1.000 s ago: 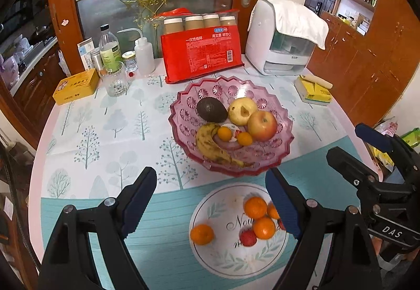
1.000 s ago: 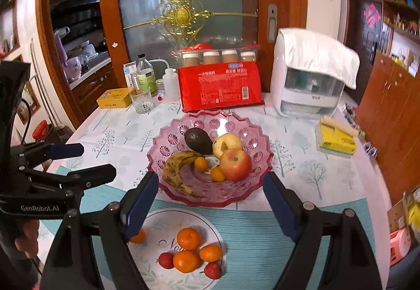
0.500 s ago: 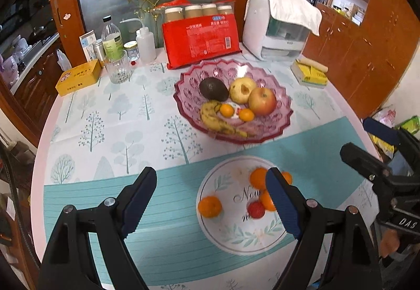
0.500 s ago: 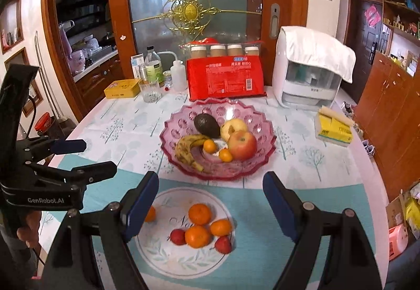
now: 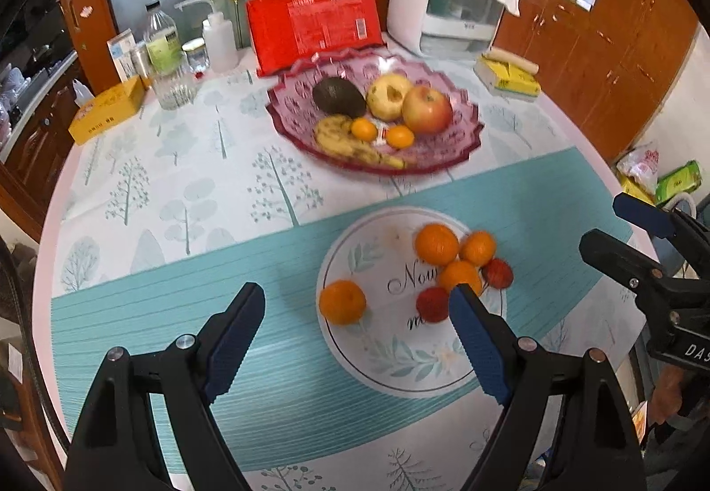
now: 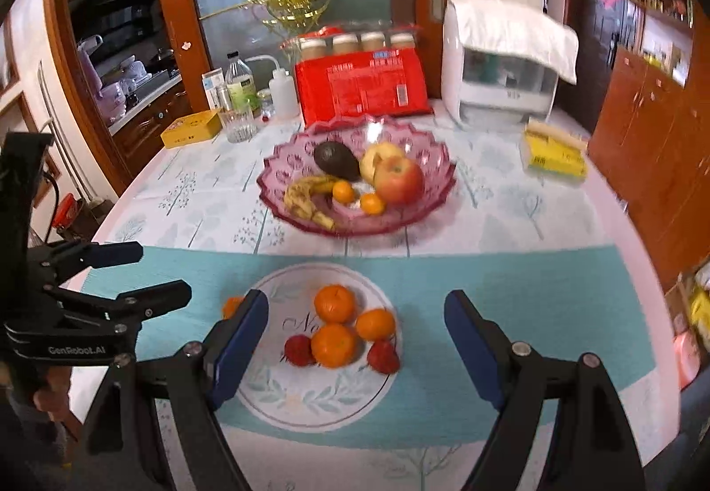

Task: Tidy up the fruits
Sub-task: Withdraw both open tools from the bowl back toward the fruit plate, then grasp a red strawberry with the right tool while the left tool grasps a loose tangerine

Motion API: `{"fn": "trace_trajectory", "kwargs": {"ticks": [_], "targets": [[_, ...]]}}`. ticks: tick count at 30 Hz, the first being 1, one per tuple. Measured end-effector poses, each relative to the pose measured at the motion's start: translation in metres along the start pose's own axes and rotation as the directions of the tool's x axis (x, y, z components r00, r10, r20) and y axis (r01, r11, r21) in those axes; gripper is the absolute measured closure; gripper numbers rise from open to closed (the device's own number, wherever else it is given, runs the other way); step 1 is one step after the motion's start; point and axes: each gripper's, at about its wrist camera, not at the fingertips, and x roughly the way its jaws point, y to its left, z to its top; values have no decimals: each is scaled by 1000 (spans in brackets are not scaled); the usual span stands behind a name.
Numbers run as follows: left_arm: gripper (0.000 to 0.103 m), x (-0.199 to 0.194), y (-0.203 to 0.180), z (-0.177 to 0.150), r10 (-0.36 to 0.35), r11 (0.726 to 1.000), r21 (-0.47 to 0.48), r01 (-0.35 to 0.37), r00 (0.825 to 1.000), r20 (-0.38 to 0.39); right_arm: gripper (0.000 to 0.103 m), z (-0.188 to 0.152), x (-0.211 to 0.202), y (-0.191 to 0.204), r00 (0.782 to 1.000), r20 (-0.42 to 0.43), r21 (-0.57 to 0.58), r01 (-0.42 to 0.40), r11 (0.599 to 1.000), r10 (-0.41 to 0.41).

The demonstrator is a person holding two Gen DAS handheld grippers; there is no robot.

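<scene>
**Both grippers hanging open over the fruit plate**

The left gripper (image 5: 355,318) is tilting steeply down toward the worktop (image 5: 177,180), its jaws standing wide apart with nothing between the pads. A lone orange (image 5: 342,301) is sitting at the left rim of the white plate (image 5: 399,362), just ahead of the gap between the jaws. On the same plate, three more oranges (image 5: 437,243) and two small red fruits (image 5: 432,304) are lying bunched together; the right-hand blue pad is covering part of that bunch in the left wrist view.

The right gripper (image 6: 357,333) is also pointing down at the plate (image 6: 310,402), less steeply, jaws wide apart and gripping nothing. The bunch of oranges (image 6: 335,303) is showing in the gap between its pads, not touched by them.

Farther back, the pink glass bowl (image 6: 421,207) is holding an avocado (image 6: 336,160), an apple (image 6: 399,180), a banana (image 6: 304,196) and two small oranges.

A hand (image 6: 49,395) is holding the left gripper's handle at the edge of the right wrist view.
</scene>
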Motion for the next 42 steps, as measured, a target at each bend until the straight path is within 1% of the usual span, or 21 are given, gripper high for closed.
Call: {"fn": "trace_trajectory", "kwargs": {"ticks": [2, 5, 6, 10, 14, 16, 22, 26, 32, 34, 36, 39, 41, 42], "targets": [[19, 11, 1, -5, 3, 1000, -4, -3, 1000, -20, 21, -7, 6, -2, 1000, -18, 6, 18, 1000, -17], [19, 27, 3, -10, 9, 1000, -18, -10, 999, -50, 21, -18, 22, -10, 997, -72, 33, 36, 999, -33], [19, 30, 4, -11, 9, 1000, -22, -10, 998, -58, 21, -22, 29, -13, 995, -96, 47, 33, 998, -28], [19, 48, 10, -14, 6, 999, -51, -11, 996, -91, 22, -36, 47, -23, 989, -148, 78, 36, 996, -24], [19, 65, 14, -17, 3, 997, -80, -13, 993, -122, 39, -45, 66, -26, 981, -195, 59, 35, 998, -23], [19, 72, 15, -17, 2, 996, -89, -14, 991, -132, 44, -48, 76, -27, 976, -216, 47, 40, 998, -29], [19, 92, 19, -18, -5, 992, -122, -15, 986, -166, 45, -52, 96, -31, 970, -242, 26, 29, 999, -22], [19, 104, 21, -20, -22, 988, -156, -8, 982, -189, 45, -53, 106, -33, 966, -258, 17, 5, 1000, 0], [19, 119, 24, -21, -25, 982, -186, -14, 978, -208, 45, -53, 118, -37, 962, -271, 7, -13, 1000, 15], [21, 124, 24, -21, -27, 980, -198, -16, 977, -213, 45, -53, 121, -38, 961, -274, 1, -24, 1000, 24], [28, 127, 24, -21, -31, 979, -206, -15, 975, -218, 45, -52, 124, -37, 960, -279, -4, -34, 999, 32], [35, 131, 22, -20, -37, 978, -210, -12, 973, -227, 45, -51, 128, -37, 959, -281, -10, -47, 999, 42], [38, 135, 21, -20, -37, 977, -213, -14, 972, -233, 52, -50, 130, -37, 957, -287, -17, -58, 998, 51], [40, 135, 19, -20, -32, 978, -210, -17, 973, -229, 53, -50, 132, -37, 955, -291, -18, -69, 997, 61]]}}
